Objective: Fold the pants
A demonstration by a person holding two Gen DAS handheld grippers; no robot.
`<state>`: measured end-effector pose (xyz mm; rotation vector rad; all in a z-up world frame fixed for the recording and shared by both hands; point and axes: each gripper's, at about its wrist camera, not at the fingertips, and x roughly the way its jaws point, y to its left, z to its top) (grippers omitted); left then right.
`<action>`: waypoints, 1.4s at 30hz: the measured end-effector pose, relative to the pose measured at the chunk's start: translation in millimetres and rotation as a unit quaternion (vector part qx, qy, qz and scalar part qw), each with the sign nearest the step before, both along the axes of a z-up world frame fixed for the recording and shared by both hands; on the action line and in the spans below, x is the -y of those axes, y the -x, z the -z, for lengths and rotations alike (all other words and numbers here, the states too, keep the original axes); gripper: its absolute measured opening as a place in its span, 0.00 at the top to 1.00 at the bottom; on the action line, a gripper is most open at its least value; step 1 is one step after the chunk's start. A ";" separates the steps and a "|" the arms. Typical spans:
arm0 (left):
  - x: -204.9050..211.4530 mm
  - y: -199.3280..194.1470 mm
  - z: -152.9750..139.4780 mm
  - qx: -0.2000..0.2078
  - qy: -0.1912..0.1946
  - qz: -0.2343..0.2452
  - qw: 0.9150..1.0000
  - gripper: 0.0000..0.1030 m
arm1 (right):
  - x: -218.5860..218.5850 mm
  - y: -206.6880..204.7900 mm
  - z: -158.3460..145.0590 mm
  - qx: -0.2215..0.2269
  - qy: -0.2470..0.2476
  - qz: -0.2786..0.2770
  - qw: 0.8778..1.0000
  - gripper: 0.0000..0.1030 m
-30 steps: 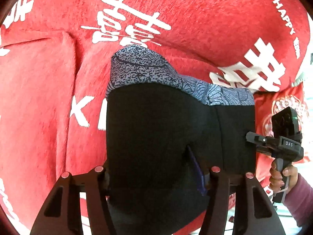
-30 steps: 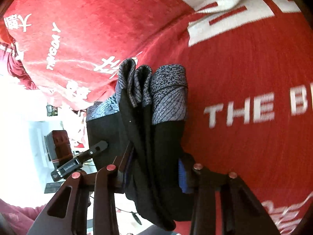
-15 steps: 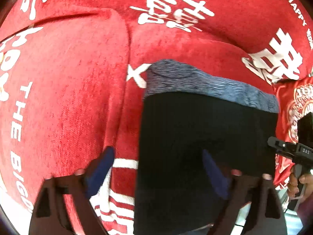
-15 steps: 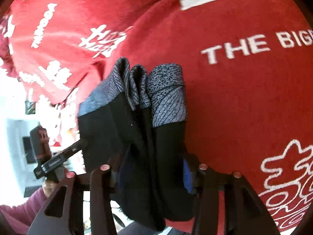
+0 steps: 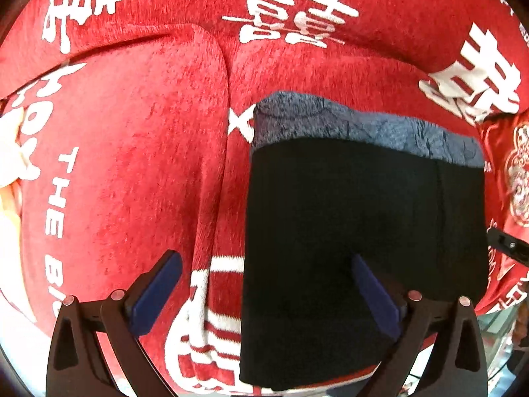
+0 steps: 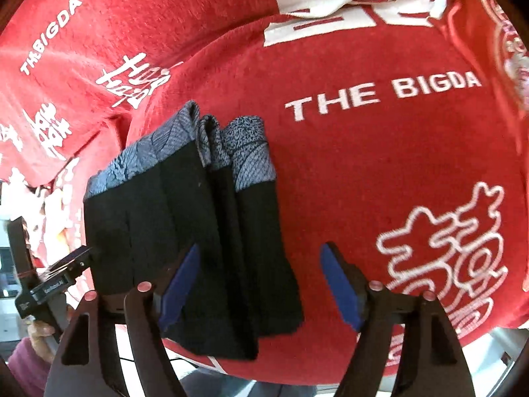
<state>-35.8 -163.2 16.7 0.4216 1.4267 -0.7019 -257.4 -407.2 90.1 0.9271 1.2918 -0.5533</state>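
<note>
The pants [image 5: 357, 231] are black with a blue-grey patterned band, folded into a compact stack lying on a red cushion. In the right wrist view the pants [image 6: 198, 225] show several folded layers. My left gripper [image 5: 267, 284] is open, its right finger over the stack's near left edge. My right gripper [image 6: 261, 281] is open, straddling the stack's right edge. Neither holds anything. The left gripper also shows in the right wrist view [image 6: 56, 281], at the stack's far side.
The red sofa cover with white lettering [image 6: 380, 92] covers the cushions all around. A seam between two cushions [image 5: 224, 125] runs left of the stack. The cushion's front edge [image 6: 429, 340] lies just under my right gripper.
Both grippers have opened and let go of the pants, which now rest on the cushion. The left opened first, the right within the last half second. Both views shifted sideways.
</note>
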 end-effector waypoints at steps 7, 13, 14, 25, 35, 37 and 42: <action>-18.0 18.7 -24.5 0.025 -0.012 0.006 1.000 0.01 | -26.4 8.2 -28.6 -0.028 0.045 0.003 0.999 0.10; -31.5 40.4 -61.7 0.059 -0.023 0.029 0.998 0.01 | -60.1 8.2 -58.4 -0.036 0.050 -0.005 0.998 0.00; -33.7 43.7 -68.7 0.059 -0.021 0.033 0.997 0.01 | -65.1 7.7 -63.2 -0.036 0.046 -0.005 0.998 0.00; -53.7 79.2 -140.0 0.067 -0.009 0.086 0.994 0.01 | -109.1 12.7 -135.5 -0.031 0.058 0.022 0.998 0.00; -57.3 97.9 -176.8 0.089 -0.026 0.082 0.992 0.01 | -123.8 2.8 -165.4 -0.035 0.063 -0.010 0.997 0.00; -54.4 100.3 -179.2 0.085 -0.031 0.071 0.993 0.01 | -121.8 1.8 -172.3 -0.038 0.069 -0.021 0.997 0.00; -42.4 109.4 -191.0 0.088 -0.031 0.052 0.994 0.01 | -113.7 5.4 -192.0 -0.029 0.075 -0.044 0.996 0.00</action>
